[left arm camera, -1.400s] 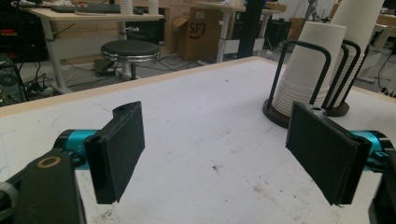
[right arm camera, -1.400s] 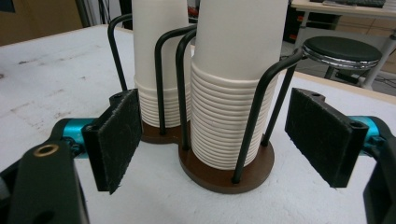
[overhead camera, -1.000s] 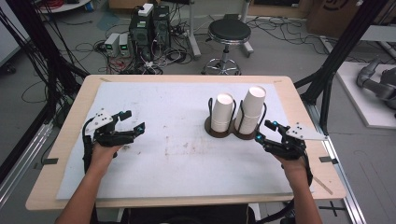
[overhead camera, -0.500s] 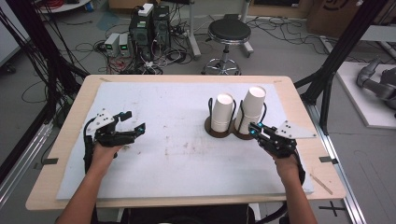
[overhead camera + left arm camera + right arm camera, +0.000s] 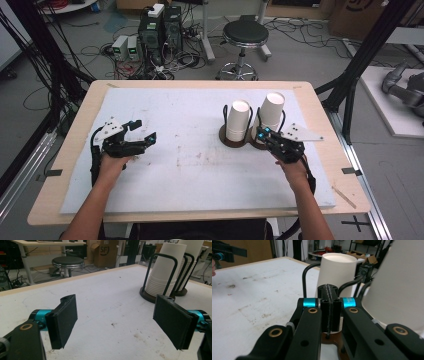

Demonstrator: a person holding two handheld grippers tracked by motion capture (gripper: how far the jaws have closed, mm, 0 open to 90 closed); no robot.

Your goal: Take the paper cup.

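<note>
The right gripper (image 5: pixel 264 134) sits just in front of the two cup stacks, its jaws having just closed pad against pad with nothing between them. The right gripper view makes that plain: the black pads meet in one seam, the left cup stack (image 5: pixel 337 275) rises straight beyond their tips inside its black wire holder (image 5: pixel 308 275), and the right cup stack (image 5: pixel 397 285) looms just to the right of the jaws. From the high view the closed tips reach the foot of the right cup stack (image 5: pixel 270 112); whether they touch it I cannot tell. The left gripper (image 5: pixel 141 134) rests well apart, jaws spread wide and empty. The left gripper view shows bare table (image 5: pixel 107 300) between its pads, the stacks far beyond the right jaw.
</note>
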